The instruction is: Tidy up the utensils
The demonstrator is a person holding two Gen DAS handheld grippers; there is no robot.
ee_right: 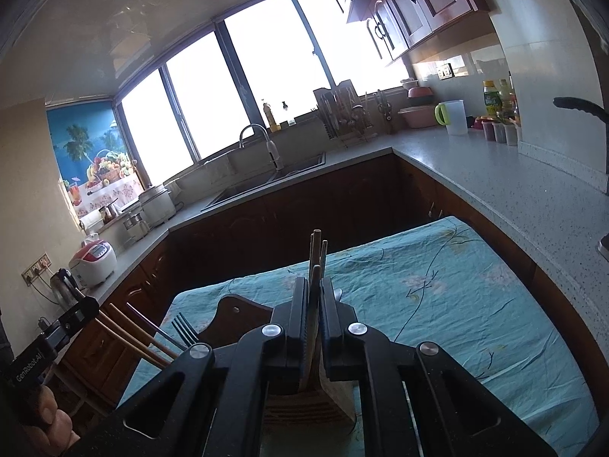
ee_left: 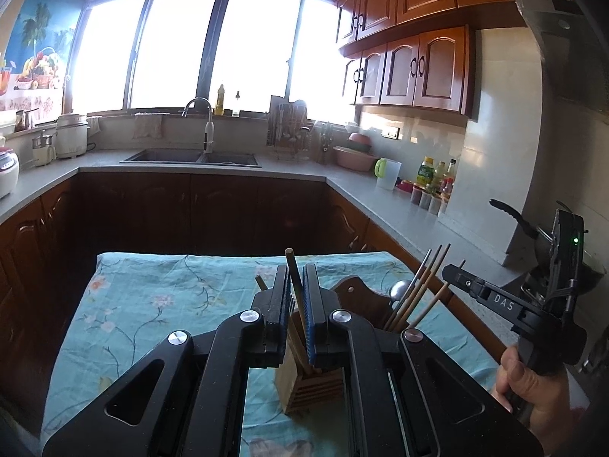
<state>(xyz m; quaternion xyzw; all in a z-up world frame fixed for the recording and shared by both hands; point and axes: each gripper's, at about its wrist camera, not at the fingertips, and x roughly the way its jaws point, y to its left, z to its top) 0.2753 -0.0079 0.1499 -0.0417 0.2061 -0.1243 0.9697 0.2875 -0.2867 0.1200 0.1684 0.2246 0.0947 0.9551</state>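
A wooden utensil holder [ee_left: 308, 388] stands on the table under a teal flowered cloth [ee_left: 152, 304], right below both grippers. My left gripper [ee_left: 297, 268] is shut on one brown chopstick [ee_left: 290, 257], whose lower end reaches into the holder's left compartment. To its right, several chopsticks [ee_left: 418, 293] and a spoon [ee_left: 399, 289] lean in the other compartment, and my right gripper [ee_left: 451, 269] comes in at them. In the right wrist view the right gripper [ee_right: 314, 281] is shut on chopsticks [ee_right: 316, 243] standing in the holder [ee_right: 338, 392]. A fork [ee_right: 184, 329] leans at the left beside the left gripper [ee_right: 89, 304].
A grey L-shaped counter [ee_left: 380, 205] runs along the right and far side, with a sink [ee_left: 190, 157], a dish rack [ee_left: 289, 133], a white cup [ee_left: 388, 175] and bottles [ee_left: 426, 175]. A black pan handle [ee_left: 510, 215] sticks out at the right. A hand [ee_left: 533, 384] holds the right gripper.
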